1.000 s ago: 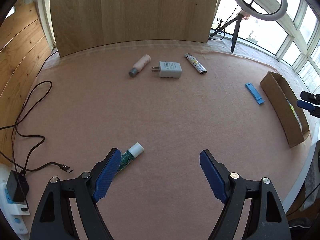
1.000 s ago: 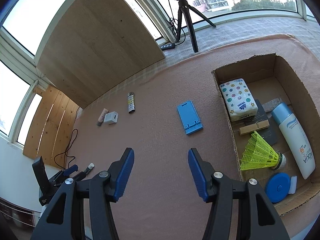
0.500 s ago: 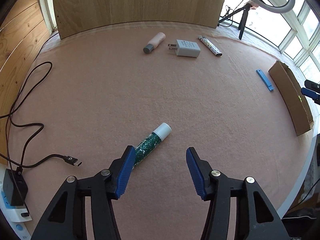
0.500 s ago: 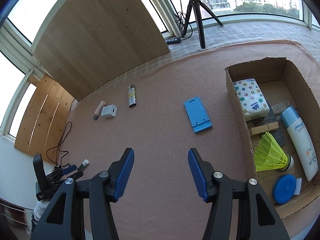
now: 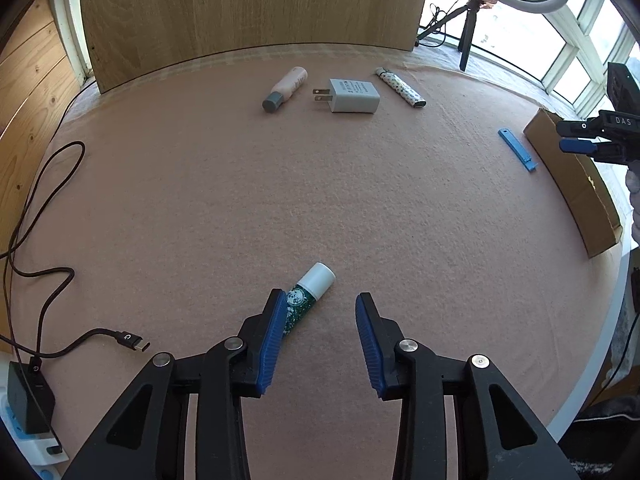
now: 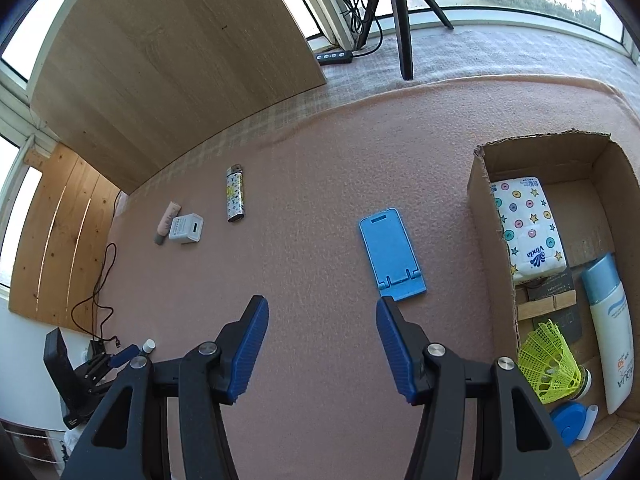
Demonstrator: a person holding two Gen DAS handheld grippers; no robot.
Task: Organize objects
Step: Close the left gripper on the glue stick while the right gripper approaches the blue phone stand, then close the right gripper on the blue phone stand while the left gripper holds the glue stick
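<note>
The cardboard box (image 6: 480, 216) sits at the right edge of the desk (image 6: 312, 184), open at the top. Inside it lie a tissue pack (image 6: 528, 228) patterned with stars and dots, a white bottle with a blue cap (image 6: 610, 328) along the far wall, a wooden clothespin (image 6: 546, 306) on a dark card, a yellow shuttlecock (image 6: 550, 362) and a round blue item (image 6: 568, 420) in the near corner.

Just outside the box, flat on the pink felt, lies a blue phone stand (image 6: 390, 254). Further off are a patterned lighter (image 6: 235, 194), a white charger (image 6: 186, 229) and a small pink tube (image 6: 166, 222) touching the charger.

The right gripper (image 6: 320, 344) hangs over bare felt, its jaws about half open with nothing between them.

The left gripper (image 5: 320, 340) is over a green tube with a white cap (image 5: 306, 300). Its jaws are closing: the tube's lower end rests against the left pad, the right pad stands apart from it
</note>
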